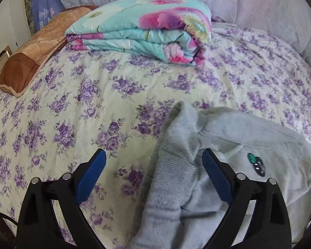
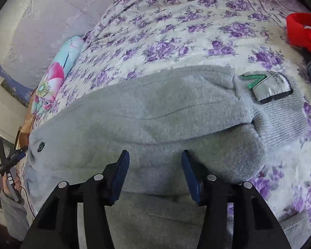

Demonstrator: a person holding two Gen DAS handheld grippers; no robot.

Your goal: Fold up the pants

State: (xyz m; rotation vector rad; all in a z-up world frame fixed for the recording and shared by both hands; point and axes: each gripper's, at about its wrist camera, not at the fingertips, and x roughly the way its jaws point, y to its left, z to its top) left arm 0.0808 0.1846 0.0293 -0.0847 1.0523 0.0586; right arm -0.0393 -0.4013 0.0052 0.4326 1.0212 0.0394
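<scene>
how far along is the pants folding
Done: the grey fleece pants already lie doubled lengthwise on the purple-flowered bedspread, ribbed cuff at one end. In hand: nothing; the right tongs stand open over the cloth, the left tongs open around a ribbed end. Left: probably the crosswise fold.

The fuzzy grey fleece pants (image 2: 147,112) run off the lower frame edge, their small dark logo badge (image 2: 40,146) too tiny to read, while beyond them a crumpled red cloth (image 2: 302,31) is cropped.
</scene>
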